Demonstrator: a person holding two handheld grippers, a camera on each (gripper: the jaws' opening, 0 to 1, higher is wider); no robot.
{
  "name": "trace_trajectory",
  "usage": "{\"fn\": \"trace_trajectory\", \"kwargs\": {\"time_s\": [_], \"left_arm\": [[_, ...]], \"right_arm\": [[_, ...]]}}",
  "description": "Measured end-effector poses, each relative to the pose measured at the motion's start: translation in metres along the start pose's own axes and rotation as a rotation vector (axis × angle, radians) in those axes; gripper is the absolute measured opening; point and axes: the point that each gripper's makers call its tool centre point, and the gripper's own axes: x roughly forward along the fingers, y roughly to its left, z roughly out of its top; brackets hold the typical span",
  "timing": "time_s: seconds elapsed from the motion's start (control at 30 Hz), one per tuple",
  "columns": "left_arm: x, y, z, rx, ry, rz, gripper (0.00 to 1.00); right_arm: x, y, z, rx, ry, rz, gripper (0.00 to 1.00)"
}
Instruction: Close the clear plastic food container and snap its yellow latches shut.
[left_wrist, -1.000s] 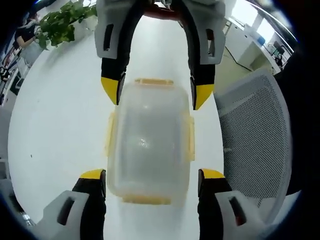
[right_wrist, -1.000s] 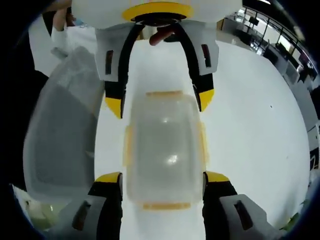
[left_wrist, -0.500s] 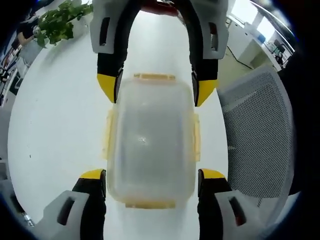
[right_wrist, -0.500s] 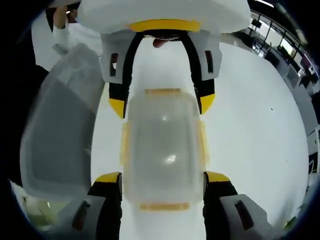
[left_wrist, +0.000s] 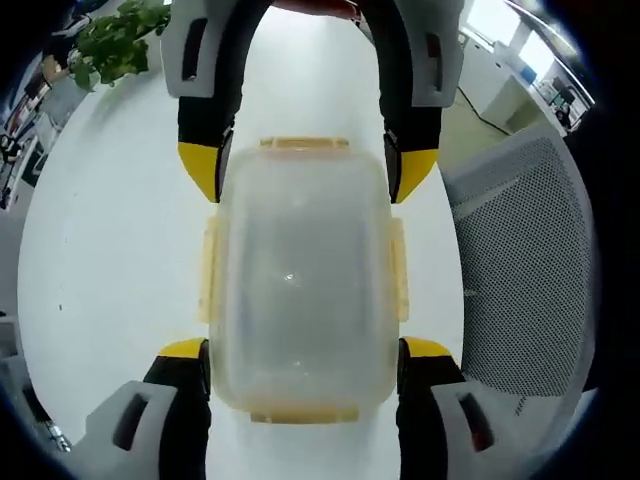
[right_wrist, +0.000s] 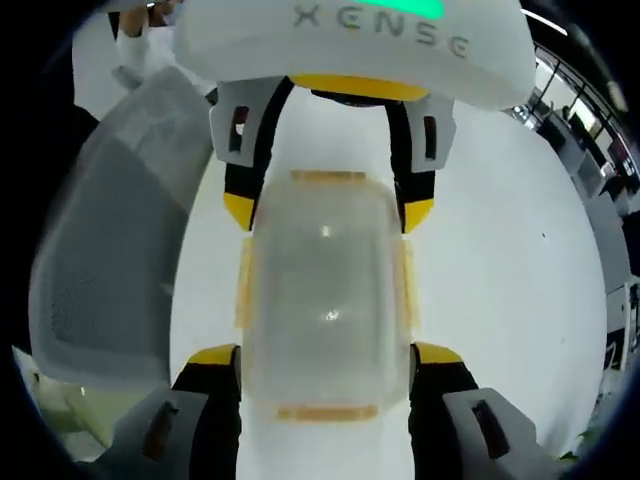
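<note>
You see the clear plastic food container lying flat on the white table, lid on, with 4 yellow latches, 1 on each side.

The clear, slightly cloudy plastic food container has a smooth lid that gives small glossy reflections, with matt yellow plastic latches. The white surface looks smooth and faintly shiny. The grey chair back is perforated mesh.

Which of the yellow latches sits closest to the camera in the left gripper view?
The bottom-edge latch, between that hand-held gripper's own jaws; the other latches lie farther up the container.
</note>
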Motion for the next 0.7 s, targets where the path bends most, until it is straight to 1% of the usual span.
{"fn": "trace_trajectory", "kwargs": {"time_s": [0.13,0.23,0.3,0.7], "left_arm": [[0.001,-0.001,-0.001,0.007,0.007,0.012,0.77],[0.003,0.000,-0.001,0.009,0.006,0.018,0.78],[0.004,0.000,-0.002,0.006,0.005,0.020,0.79],[0.012,0.001,-0.003,-0.001,0.011,0.035,0.83]], "right_arm": [[0.001,-0.002,-0.001,-0.022,0.011,-0.017,0.73],[0.005,0.001,-0.005,-0.020,0.025,-0.003,0.72],[0.007,0.001,-0.008,-0.026,0.036,-0.007,0.73],[0.011,-0.001,-0.007,-0.001,0.036,0.005,0.74]]}}
